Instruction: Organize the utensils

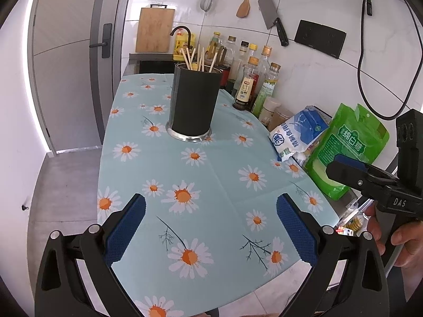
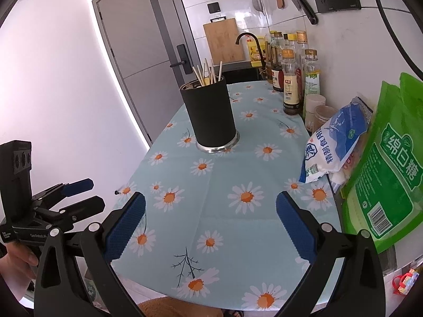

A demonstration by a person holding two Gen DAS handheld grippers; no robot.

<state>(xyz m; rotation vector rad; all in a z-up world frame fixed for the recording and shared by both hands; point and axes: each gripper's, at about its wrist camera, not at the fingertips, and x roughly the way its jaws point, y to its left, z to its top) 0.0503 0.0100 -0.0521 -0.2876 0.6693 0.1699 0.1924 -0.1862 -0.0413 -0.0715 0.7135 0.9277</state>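
A black cylindrical utensil holder [image 1: 194, 100] [image 2: 210, 113] with a steel base stands on the daisy-print tablecloth [image 1: 211, 179] [image 2: 238, 211], with several wooden chopsticks [image 1: 197, 59] [image 2: 208, 72] sticking out of its top. My left gripper [image 1: 211, 206] hangs open over the near part of the cloth, nothing between its blue pads. My right gripper [image 2: 210, 206] is open too and holds nothing. Each gripper shows in the other's view: the right gripper [image 1: 343, 167] at the right edge, the left gripper [image 2: 87, 195] at the lower left.
Along the right wall stand sauce bottles [image 1: 247, 87] [image 2: 290, 84], two lidded jars [image 2: 317, 108], a blue-white salt bag [image 1: 296, 137] [image 2: 333, 142] and a green sugar bag [image 1: 349, 148] [image 2: 388, 158]. A cleaver [image 1: 272, 17], spatula and strainer hang on the wall. A sink tap [image 1: 182, 33] and cutting board [image 1: 154, 30] sit beyond.
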